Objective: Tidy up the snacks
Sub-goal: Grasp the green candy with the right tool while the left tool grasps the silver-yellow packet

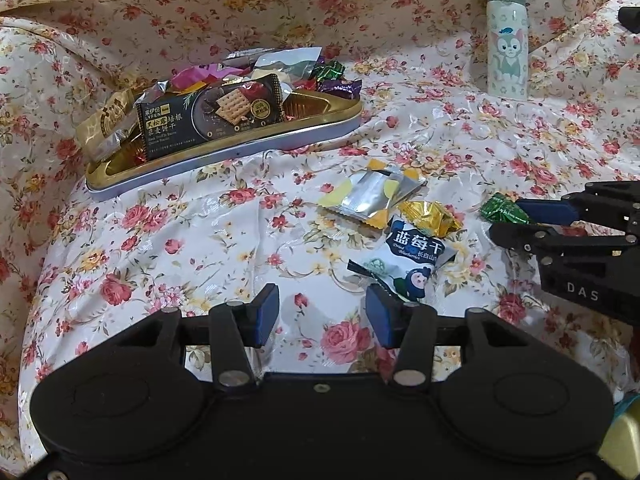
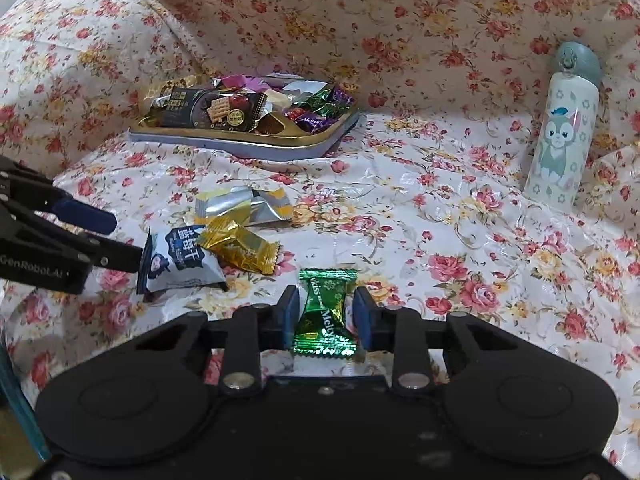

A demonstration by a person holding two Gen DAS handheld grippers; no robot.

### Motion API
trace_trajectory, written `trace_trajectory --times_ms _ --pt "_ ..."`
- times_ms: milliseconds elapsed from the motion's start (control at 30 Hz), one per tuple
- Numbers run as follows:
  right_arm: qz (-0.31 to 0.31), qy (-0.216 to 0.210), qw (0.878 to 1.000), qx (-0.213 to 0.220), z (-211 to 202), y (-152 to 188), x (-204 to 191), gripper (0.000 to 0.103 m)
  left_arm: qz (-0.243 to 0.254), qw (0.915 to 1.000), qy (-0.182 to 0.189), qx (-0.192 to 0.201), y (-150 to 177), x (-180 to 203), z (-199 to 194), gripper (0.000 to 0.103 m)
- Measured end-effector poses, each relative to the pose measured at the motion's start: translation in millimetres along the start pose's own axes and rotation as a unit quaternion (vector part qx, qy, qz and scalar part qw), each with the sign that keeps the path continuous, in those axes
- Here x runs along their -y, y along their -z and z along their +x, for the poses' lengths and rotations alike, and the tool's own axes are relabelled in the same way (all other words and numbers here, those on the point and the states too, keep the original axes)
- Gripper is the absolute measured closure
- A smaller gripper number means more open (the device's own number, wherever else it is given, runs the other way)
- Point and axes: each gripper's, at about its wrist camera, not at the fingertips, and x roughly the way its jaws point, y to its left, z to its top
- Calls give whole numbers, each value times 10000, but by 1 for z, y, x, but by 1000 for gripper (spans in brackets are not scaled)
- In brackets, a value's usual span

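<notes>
Green candy [image 2: 325, 314] is clamped by the waist in right hand-held gripper [image 2: 326, 316]; tray [image 2: 224, 145] at 11 o'clock. Lift straight before carrying over. Left hand-held gripper [image 1: 322, 316] is held half-open, empty

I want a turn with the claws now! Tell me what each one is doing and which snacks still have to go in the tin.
Right claw: around the green candy; pads look closed on its middle, candy not lifted yet.
Left claw: open, empty, just beside the blueberry packet.
Tin: at the back on the flowered cloth, already heaped with snacks, including a cracker pack.
Left to do: green candy, blueberry packet, gold candy and silver-yellow packet still lie on the cloth.
The bottle is no snack.
</notes>
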Motion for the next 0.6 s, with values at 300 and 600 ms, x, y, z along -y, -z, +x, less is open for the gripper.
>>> trace_trajectory --times_ms 300,600 --pt "53 185 9998 44 10 -6 10 74 80 9996 224 162 -1 1 -8 47" --pt "188 456 9985 247 26 -12 22 74 229 9981 435 382 -8 8 -14 46"
